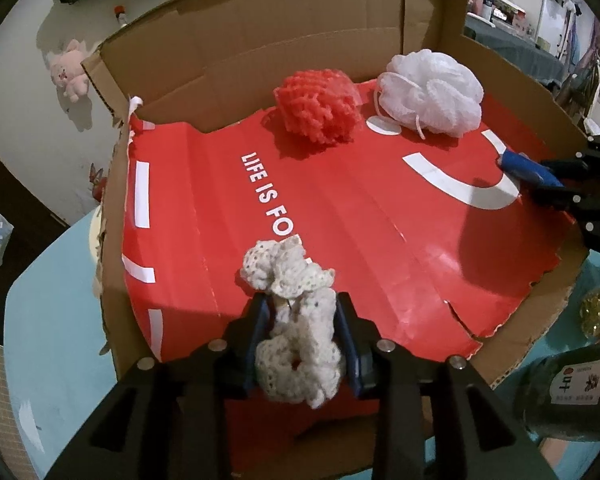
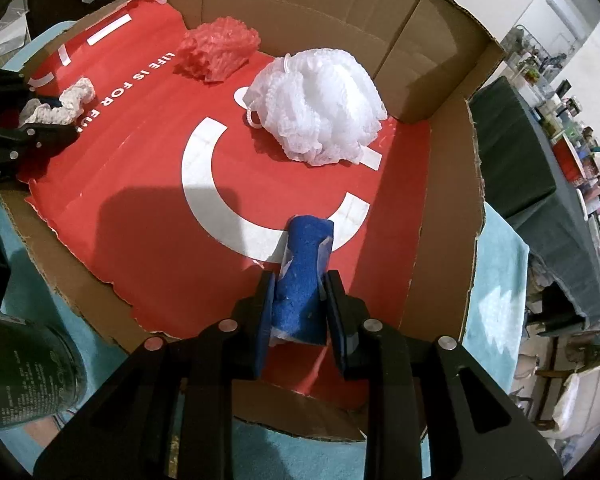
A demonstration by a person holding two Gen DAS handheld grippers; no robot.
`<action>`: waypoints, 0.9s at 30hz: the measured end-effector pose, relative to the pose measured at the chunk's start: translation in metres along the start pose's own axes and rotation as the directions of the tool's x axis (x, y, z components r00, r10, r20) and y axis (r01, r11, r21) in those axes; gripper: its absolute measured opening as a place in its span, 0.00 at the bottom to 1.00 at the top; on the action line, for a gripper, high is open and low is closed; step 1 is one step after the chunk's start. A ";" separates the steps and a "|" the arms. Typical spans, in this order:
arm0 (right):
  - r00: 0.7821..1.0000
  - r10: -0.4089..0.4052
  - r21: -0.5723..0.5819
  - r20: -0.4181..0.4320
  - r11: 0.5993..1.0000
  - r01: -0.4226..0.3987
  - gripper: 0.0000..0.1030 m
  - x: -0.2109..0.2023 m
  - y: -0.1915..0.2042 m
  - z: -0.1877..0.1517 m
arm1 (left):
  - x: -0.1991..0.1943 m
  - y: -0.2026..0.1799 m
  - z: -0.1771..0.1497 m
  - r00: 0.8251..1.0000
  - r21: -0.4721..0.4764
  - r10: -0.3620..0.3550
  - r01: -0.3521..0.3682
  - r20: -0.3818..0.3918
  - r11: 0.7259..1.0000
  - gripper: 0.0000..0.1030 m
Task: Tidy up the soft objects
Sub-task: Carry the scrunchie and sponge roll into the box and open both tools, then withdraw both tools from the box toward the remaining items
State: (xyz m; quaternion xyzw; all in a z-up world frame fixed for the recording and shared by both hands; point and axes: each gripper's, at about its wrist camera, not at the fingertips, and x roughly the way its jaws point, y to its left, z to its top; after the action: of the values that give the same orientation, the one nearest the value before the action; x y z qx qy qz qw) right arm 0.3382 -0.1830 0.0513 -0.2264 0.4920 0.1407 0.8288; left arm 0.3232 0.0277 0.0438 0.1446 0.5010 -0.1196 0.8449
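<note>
My left hand-held gripper point(image 1: 302, 316) has the cream crochet scrunchie point(image 1: 296, 320) between its blue pads point(image 1: 350, 344). The jaws are a bit apart and the scrunchie fills the gap, but I cannot tell whether the pads still press on it. Its far end lies on the red sheet point(image 1: 340, 208), near the front left of the box point(image 1: 260, 40).

My right hand-held gripper point(image 2: 300, 292) is clamped on the blue sponge point(image 2: 302, 276). The pads pinch it from both sides and it sticks out forward, with its far end over the white arc printed on the sheet, near the front right. In the left view the sponge point(image 1: 528, 170) and right gripper point(image 1: 572, 184) come in from the right edge.

The red mesh puff point(image 1: 318, 106) sits at the back of the box, on the sheet's far edge and near the back wall. The white mesh puff point(image 1: 432, 92) is just to its right, close but apart, with its cord loop trailing on the sheet. Both lie free, well away from either gripper.

The box is open cardboard with its flaps up, lined with the red sheet, which reads "LIFE IS FO…". It stands on a bench with a teal cloth point(image 2: 496, 280). A dark jar point(image 2: 24, 376) stands beside the box at front left in the right view. A pink plush point(image 1: 70, 74) lies on the floor beyond.
</note>
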 end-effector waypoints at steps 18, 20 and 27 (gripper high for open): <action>1.000 0.011 0.044 0.001 0.999 -0.011 0.29 -0.003 -0.001 0.002 | -0.045 -0.021 -0.006 0.992 0.014 -0.008 0.007 0.124 1.000 0.76; 1.000 0.016 0.053 0.013 0.998 -0.017 0.49 -0.009 -0.002 0.002 | -0.051 -0.015 -0.006 0.989 0.014 -0.005 0.003 0.148 1.000 0.79; 0.991 -0.039 0.099 0.128 0.995 0.026 0.79 -0.056 -0.009 0.000 | -0.100 -0.013 -0.015 0.957 -0.013 0.016 -0.013 0.289 1.000 0.89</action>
State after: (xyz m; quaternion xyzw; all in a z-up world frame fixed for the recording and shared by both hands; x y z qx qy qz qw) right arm 0.3160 -0.1909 0.1024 -0.1842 0.4396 0.1173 0.8713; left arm 0.2597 0.0265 0.1233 0.1246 0.3716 -0.1306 0.9107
